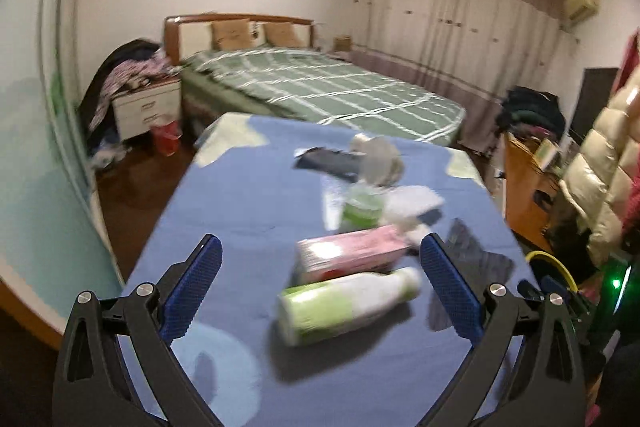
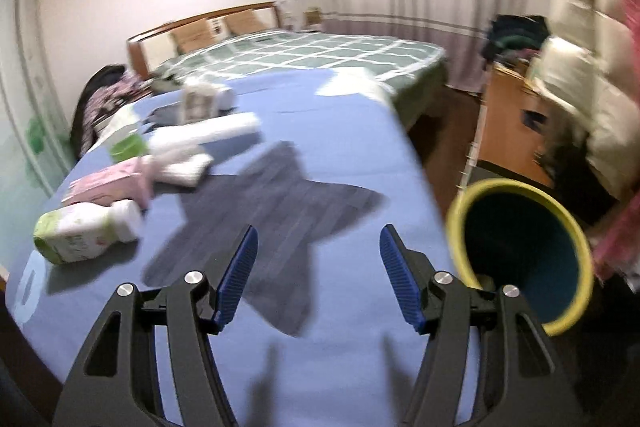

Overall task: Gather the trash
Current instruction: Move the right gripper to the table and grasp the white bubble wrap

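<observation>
Likely home bedroom: bed (image 1: 320, 91), curtains (image 1: 460, 23)

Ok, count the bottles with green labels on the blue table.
2. One white bottle lies on its side nearest the cameras, in front of the pink carton. A second green-labelled bottle sits behind that carton. The blur may hide others in the clutter.

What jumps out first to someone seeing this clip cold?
Litter is strewn over the blue-covered table: a white and green bottle lies on its side nearest the left gripper, touching a pink carton behind it. At the table's right edge stands a yellow-rimmed bin, beside the right gripper; both jaws are open and hold nothing.
</observation>
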A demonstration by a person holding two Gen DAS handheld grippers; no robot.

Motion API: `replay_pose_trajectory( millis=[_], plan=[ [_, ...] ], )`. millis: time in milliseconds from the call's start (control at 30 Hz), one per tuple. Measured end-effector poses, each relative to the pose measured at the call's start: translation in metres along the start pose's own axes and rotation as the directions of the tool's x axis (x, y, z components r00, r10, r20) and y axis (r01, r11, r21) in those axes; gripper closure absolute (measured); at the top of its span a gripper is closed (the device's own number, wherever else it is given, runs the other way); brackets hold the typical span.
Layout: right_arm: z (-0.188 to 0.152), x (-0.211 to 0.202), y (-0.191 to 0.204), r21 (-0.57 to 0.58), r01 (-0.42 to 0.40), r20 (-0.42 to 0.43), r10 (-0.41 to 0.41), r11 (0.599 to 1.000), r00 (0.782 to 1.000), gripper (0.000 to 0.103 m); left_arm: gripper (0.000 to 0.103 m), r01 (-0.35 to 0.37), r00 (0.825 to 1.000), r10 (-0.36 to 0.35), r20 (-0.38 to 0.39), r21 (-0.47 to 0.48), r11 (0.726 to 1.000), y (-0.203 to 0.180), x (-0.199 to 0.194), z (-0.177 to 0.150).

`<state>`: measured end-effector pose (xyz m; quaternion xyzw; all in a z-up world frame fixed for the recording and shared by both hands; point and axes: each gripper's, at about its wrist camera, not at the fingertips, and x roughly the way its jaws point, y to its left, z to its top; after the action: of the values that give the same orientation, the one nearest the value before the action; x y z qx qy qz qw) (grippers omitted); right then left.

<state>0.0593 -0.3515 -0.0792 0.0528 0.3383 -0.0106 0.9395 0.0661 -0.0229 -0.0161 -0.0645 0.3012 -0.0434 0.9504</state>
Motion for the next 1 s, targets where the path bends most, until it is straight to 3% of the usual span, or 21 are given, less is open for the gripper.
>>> replay_pose_trajectory(
  millis=[233, 433, 533, 700, 867, 1000],
  plan=[
    [0.04, 0.038, 0.048, -0.034, -0.098, -0.037, 0.097, 0.995, 0.995, 0.043, 0.005, 0.005, 1.0, -0.005, -0.003, -0.023, 1.0, 0.02, 0.008, -0.009],
    [0.033, 0.044, 0.09, -0.088, -0.17, -0.08, 0.163, 0.981, 0.983, 0.043, 0.005, -0.031, 1.0, 0.031, -0.002, -0.029, 0.999, 0.03, 0.013, -0.009],
    [0.027, 0.051, 0.105, -0.137, -0.107, -0.083, 0.096, 0.985, 0.992, 0.043, 0.005, -0.05, 0.999, 0.051, 0.014, -0.055, 0.997, 0.043, 0.01, -0.007],
    [0.037, 0.083, 0.093, -0.096, -0.056, -0.134, 0.043, 0.994, 0.99, 0.043, 0.005, -0.057, 0.998, 0.058, 0.013, -0.073, 0.996, 0.056, 0.008, -0.01],
    [0.046, 0.11, 0.096, -0.095, -0.099, -0.211, 0.077, 0.991, 0.974, 0.045, 0.005, -0.044, 0.999, 0.044, 0.0, -0.084, 0.995, 0.061, 0.013, -0.01],
    [0.053, 0.124, 0.104, -0.101, -0.121, -0.226, 0.096, 0.987, 0.969, 0.046, 0.005, -0.035, 0.999, 0.035, -0.001, -0.078, 0.996, 0.059, 0.014, -0.01]
  ],
)
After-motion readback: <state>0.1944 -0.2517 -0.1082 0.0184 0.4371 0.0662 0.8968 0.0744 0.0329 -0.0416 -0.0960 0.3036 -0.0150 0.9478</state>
